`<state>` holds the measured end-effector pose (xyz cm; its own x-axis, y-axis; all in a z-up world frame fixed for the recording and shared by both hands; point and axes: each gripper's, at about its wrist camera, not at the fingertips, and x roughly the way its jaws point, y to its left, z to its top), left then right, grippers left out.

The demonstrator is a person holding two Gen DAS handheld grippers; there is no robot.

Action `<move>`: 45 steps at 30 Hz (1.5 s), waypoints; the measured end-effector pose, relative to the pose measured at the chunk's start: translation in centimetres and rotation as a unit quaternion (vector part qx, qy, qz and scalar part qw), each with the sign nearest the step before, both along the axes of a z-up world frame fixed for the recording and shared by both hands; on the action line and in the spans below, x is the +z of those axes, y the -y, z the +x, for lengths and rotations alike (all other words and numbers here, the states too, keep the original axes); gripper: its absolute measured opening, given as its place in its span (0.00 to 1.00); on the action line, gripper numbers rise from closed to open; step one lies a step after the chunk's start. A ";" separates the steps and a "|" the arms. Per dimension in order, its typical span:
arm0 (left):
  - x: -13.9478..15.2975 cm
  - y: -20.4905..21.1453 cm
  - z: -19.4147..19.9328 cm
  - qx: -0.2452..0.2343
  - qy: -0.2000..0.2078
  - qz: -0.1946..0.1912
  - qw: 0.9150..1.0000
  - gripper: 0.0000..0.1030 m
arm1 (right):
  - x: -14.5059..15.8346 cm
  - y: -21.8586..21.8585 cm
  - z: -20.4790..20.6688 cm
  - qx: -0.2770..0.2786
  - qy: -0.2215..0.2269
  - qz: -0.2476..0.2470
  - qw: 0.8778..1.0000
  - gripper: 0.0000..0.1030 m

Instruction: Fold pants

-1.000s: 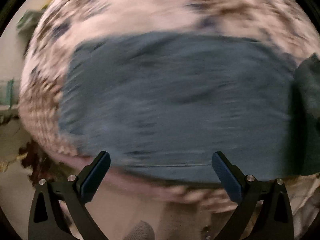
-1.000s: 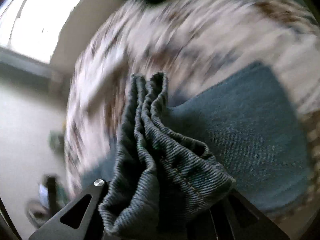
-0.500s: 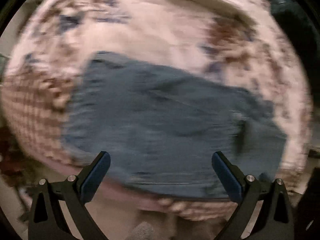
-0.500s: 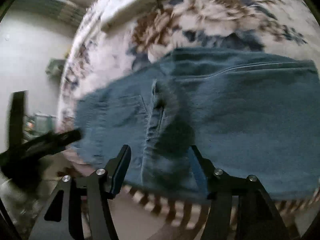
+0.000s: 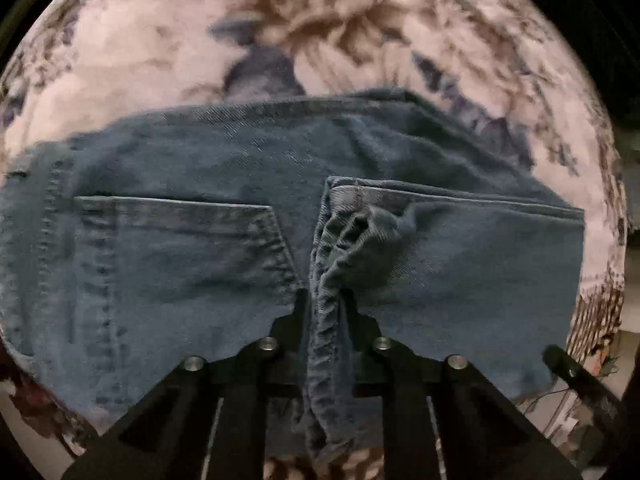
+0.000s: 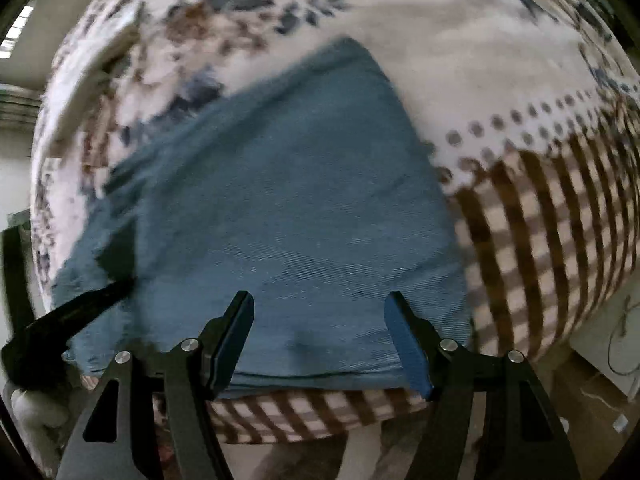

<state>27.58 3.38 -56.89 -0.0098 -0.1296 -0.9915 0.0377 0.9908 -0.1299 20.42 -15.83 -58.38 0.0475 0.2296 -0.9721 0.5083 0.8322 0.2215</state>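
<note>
Blue denim pants point(image 5: 200, 248) lie folded on a floral blanket point(image 5: 168, 52), back pocket up. My left gripper point(image 5: 325, 304) is shut on the bunched hem end of the pants leg point(image 5: 344, 248), which lies over the seat. In the right wrist view the pants point(image 6: 288, 216) are a smooth folded panel. My right gripper point(image 6: 320, 340) is open and empty just above the near edge of the fold. The left gripper point(image 6: 72, 312) shows at the left of that view, at the pants' edge.
The blanket's brown checked border point(image 6: 540, 240) hangs over the bed edge on the right. Floor and cardboard point(image 6: 592, 408) show below. The other gripper's black arm point(image 5: 580, 376) is at the lower right of the left wrist view.
My right gripper has let go of the bunched pants leg and opened. My left gripper, open before, has closed on the leg's hem end over the seat.
</note>
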 end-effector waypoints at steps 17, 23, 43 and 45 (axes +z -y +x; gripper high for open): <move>1.0 2.6 -4.5 -0.010 -0.026 0.008 1.000 0.40 | -3.2 -9.6 0.8 0.180 -0.018 0.050 0.982 0.16; -1.7 0.9 -7.1 0.001 -0.038 0.009 0.999 0.42 | -3.9 -8.4 0.2 0.185 -0.042 0.070 0.979 0.13; 5.9 -11.9 -8.1 0.205 0.045 -0.005 0.978 0.90 | 3.2 -12.8 5.5 0.179 -0.032 -0.123 0.976 0.92; 4.9 -13.2 -8.5 0.244 0.039 -0.009 0.969 0.90 | 3.6 -13.4 5.7 0.179 -0.030 -0.120 0.976 0.92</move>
